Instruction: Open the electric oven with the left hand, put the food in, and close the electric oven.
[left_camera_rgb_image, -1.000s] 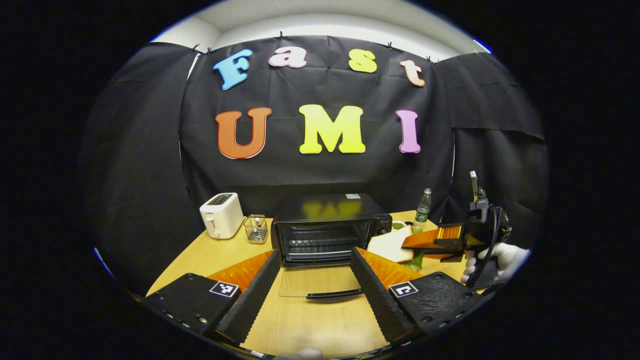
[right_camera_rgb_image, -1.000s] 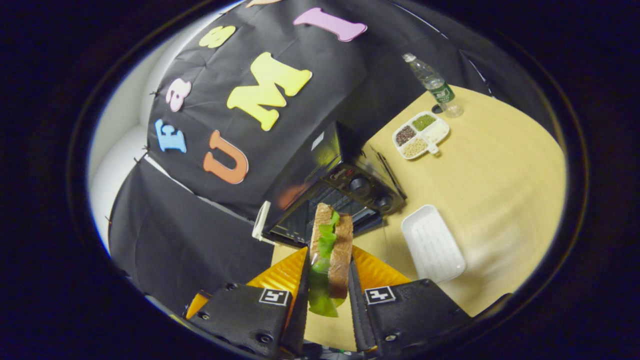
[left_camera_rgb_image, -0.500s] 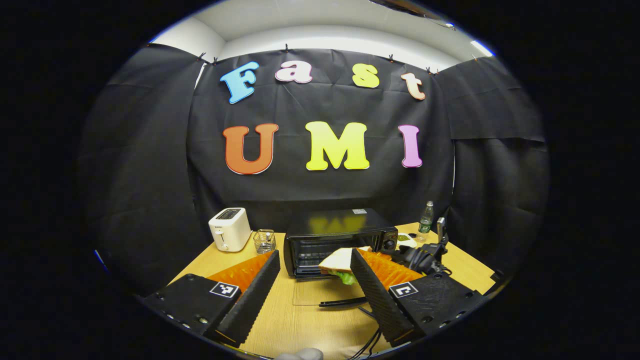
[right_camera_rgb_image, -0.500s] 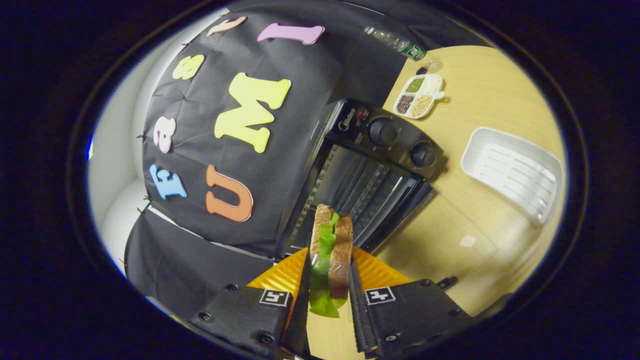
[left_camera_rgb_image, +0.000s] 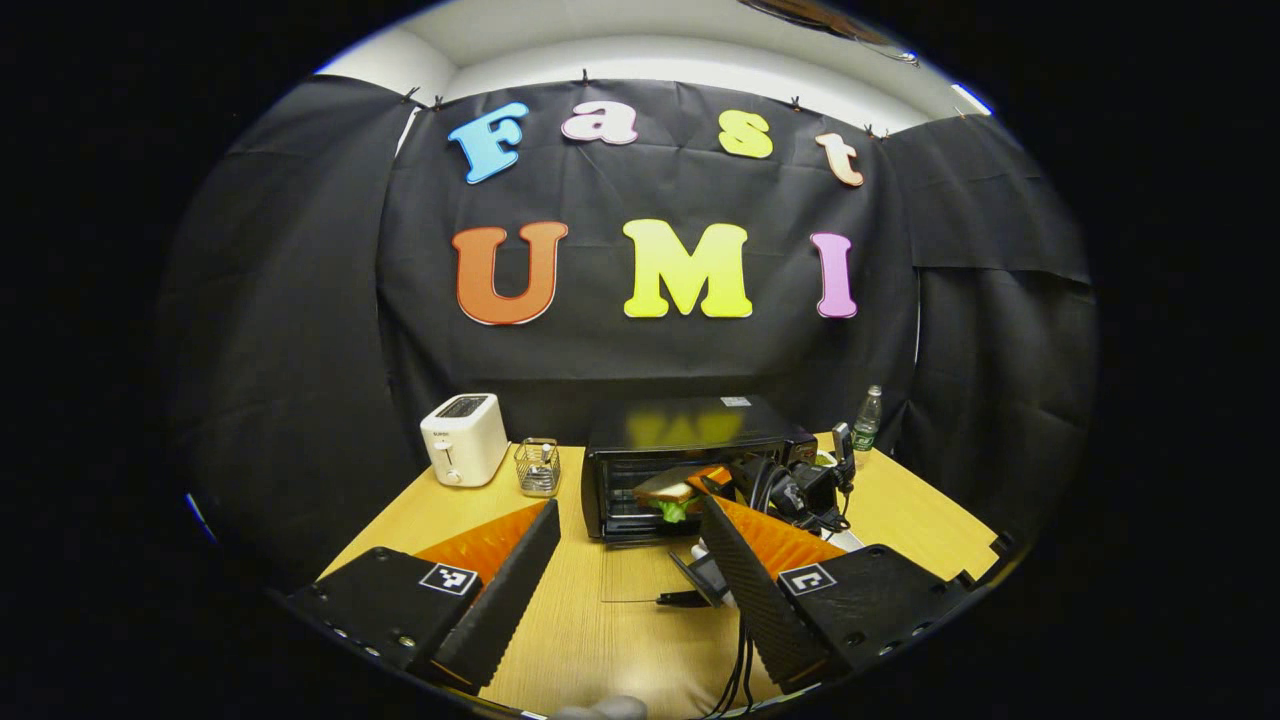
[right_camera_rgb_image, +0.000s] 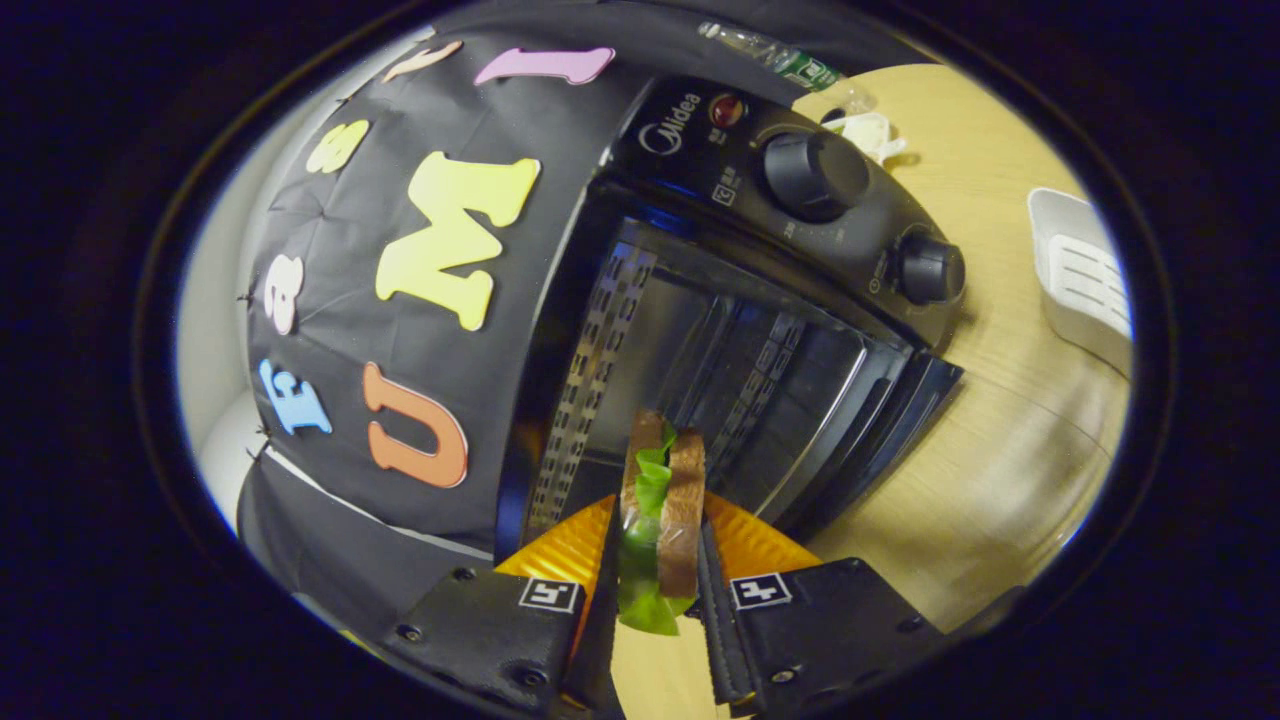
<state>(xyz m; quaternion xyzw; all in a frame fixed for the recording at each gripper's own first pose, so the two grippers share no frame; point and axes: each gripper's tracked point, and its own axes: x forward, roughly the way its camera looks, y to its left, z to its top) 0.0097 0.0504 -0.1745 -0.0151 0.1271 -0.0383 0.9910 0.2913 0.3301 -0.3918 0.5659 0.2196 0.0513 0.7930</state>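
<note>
Sandwich (right_camera_rgb_image: 662, 520) position: clamped between the two fingers of the right gripper (right_camera_rgb_image: 655, 585), standing on edge in the right gripper view, with a bread slice against each finger and green lettuce between the slices and hanging out at the near end. The jaws are narrowed to the thickness of the sandwich, and both fingers press on it. The far end of the sandwich lies at the mouth of the electric oven (right_camera_rgb_image: 740, 340), in front of the open cavity; the wire rack and perforated side wall show behind it. Two control knobs (right_camera_rgb_image: 815, 172) sit on the panel beside the cavity. A white tray (right_camera_rgb_image: 1085, 285) rests on the table (right_camera_rgb_image: 1010, 440) beyond the knob panel, apart from the oven.

In the left gripper view, the left gripper (left_camera_rgb_image: 625, 570) hangs over the near part of the table (left_camera_rgb_image: 430, 500), well back from the oven (left_camera_rgb_image: 690, 460). Its fingers are spread wide and hold nothing. The oven door (left_camera_rgb_image: 645, 575) lies folded down flat toward the camera, with its dark handle at the near edge. The right gripper (left_camera_rgb_image: 725, 480) reaches in from the right with the sandwich (left_camera_rgb_image: 672, 492) at the oven opening. Whether the sandwich touches the rack cannot be told. A white toaster (left_camera_rgb_image: 465, 452) and a small wire basket (left_camera_rgb_image: 538, 468) stand left of the oven, and a bottle (left_camera_rgb_image: 866, 420) stands behind it on the right.
</note>
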